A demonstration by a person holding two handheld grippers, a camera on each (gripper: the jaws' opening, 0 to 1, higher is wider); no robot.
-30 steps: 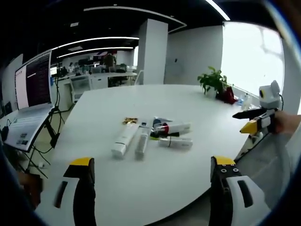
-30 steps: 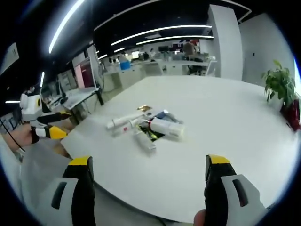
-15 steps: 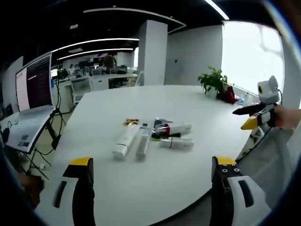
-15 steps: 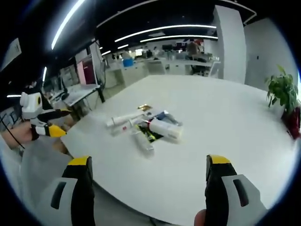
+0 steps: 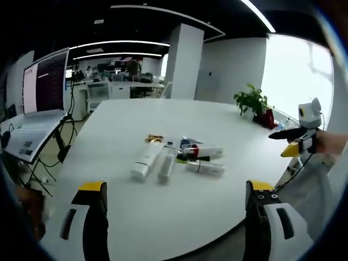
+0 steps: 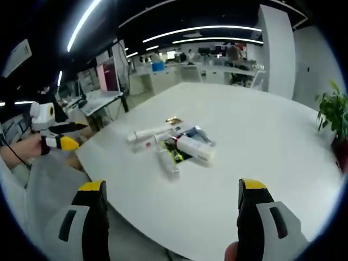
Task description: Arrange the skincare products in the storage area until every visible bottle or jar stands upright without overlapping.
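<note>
1. On the white table [image 5: 217, 114], near its middle, we see the skincare products [image 5: 176, 156] lying flat in a loose cluster; none upright.
2. Left gripper view: two long white tubes [image 5: 147, 160] lie side by side at the cluster's left, a small gold item [image 5: 154, 138] just beyond them, and a red-banded tube [image 5: 204, 149] plus a smaller white tube [image 5: 205, 168] at the right. Some touch or overlap around a dark item in the middle; we can't resolve which.
3. Right gripper view: same cluster [image 6: 171, 145] from the opposite side. A fat white tube with a red cap end [image 6: 194, 148] lies nearest, over a green-and-black packet [image 6: 175, 155], which the left gripper view barely shows.
4. Left gripper [image 5: 176, 217]: jaws wide apart, nothing between them, well short of the cluster, off the table edge.
5. Right gripper [image 6: 171, 217]: jaws wide apart, empty, also well back from the products.
6. Each view catches the other gripper: right one at the right edge [image 5: 296, 142] of the left gripper view, left one at the left edge [image 6: 57, 136] of the right gripper view, both held in a hand.
7. Left gripper view shows a monitor [image 5: 44, 87] and a bright window behind the potted plant [image 5: 251, 100]; right gripper view shows office desks [image 6: 163, 73] and the plant [image 6: 330, 111].
</note>
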